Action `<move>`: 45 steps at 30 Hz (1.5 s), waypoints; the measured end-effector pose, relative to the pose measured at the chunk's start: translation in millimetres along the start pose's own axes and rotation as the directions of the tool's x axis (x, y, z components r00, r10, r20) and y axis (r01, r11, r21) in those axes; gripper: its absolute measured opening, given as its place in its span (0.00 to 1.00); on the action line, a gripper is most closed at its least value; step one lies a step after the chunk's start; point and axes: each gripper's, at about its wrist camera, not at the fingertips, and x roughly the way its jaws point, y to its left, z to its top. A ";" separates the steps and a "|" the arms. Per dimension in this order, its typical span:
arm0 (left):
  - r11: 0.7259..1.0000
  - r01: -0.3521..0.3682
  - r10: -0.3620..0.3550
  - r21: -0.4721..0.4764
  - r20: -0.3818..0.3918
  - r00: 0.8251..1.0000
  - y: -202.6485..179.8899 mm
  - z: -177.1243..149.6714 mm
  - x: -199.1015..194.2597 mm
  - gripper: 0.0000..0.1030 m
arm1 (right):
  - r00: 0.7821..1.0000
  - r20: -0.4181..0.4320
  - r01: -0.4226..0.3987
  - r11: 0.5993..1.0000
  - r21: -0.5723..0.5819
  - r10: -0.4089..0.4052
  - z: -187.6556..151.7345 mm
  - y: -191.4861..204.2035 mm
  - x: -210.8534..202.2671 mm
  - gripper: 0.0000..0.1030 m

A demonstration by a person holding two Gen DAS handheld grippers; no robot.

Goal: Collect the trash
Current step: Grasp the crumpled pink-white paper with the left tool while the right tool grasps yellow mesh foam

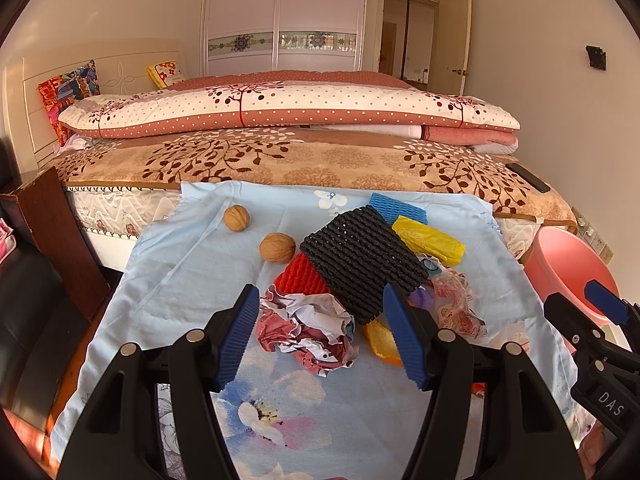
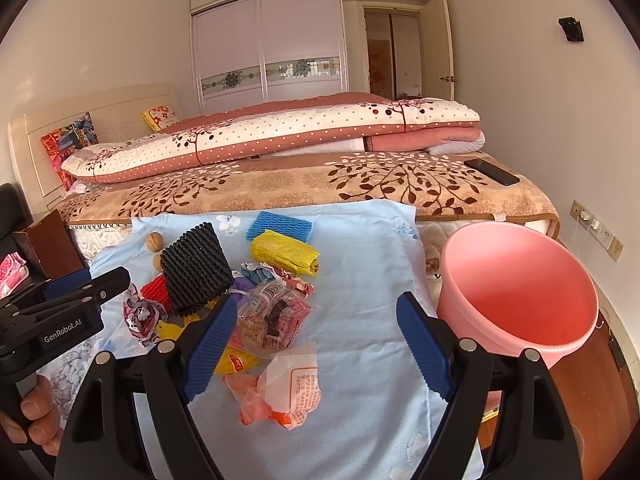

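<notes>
The bed [image 1: 280, 160] filled the far half of both views, with folded quilts [image 1: 288, 108] stacked on it and a phone [image 2: 491, 172] near its right edge. In front of it a pale blue cloth [image 2: 360, 248] covered the counter, and a pink bucket [image 2: 516, 296] stood just beside the cloth's right edge, open and tilted toward the camera.

The trash lay heaped on the cloth: a black foam net [image 1: 360, 260] over a red net [image 1: 300, 276], a blue net [image 1: 396, 208] and a yellow bag [image 1: 428, 242] behind, crumpled paper [image 1: 308, 328], a clear printed wrapper [image 2: 272, 316] and an orange-and-white packet [image 2: 288, 392]. Two walnuts [image 1: 256, 236] sat to the left of the pile (apart from each other).

The left claw [image 1: 320, 340] was spread wide, its fingers either side of the crumpled paper, not closed on it. The right claw [image 2: 316, 344] was likewise wide apart above the packet, holding nothing.
</notes>
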 end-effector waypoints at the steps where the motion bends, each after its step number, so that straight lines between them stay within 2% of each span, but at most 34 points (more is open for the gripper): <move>1: 1.000 0.000 0.000 0.000 -0.001 1.000 0.3 0.9 0.4 0.63 | 1.000 0.000 -0.002 1.000 -0.001 0.002 -0.1 0.1 -0.4 0.77; 15: 1.000 0.011 -0.012 -0.018 -0.004 1.000 11.3 2.0 1.7 0.63 | 1.000 -0.013 -0.026 1.000 -0.012 0.026 -3.4 -3.1 -1.3 0.69; 24: 0.998 0.020 -0.021 -0.062 -0.006 1.000 32.7 1.9 -3.4 0.63 | 0.990 -0.029 -0.136 0.990 -0.048 0.135 -9.1 8.1 -3.5 0.65; 30: 0.995 0.026 -0.030 -0.097 -0.044 0.999 43.4 -5.7 2.9 0.63 | 0.975 -0.064 -0.217 0.973 -0.077 0.213 -16.4 18.4 -1.3 0.65; 32: 0.992 0.045 -0.054 -0.119 -0.069 0.996 44.8 -6.6 7.7 0.63 | 0.970 -0.075 -0.237 0.967 -0.091 0.230 -18.5 22.1 -0.3 0.65; 39: 0.977 0.108 -0.130 -0.184 -0.114 0.985 37.7 -0.5 20.0 0.63 | 0.964 -0.097 -0.257 0.958 -0.124 0.246 -22.8 29.9 5.1 0.65; 45: 0.981 0.098 -0.126 -0.169 -0.163 0.978 22.5 -1.7 33.7 0.63 | 0.962 -0.112 -0.261 0.957 -0.127 0.247 -25.5 29.8 9.2 0.65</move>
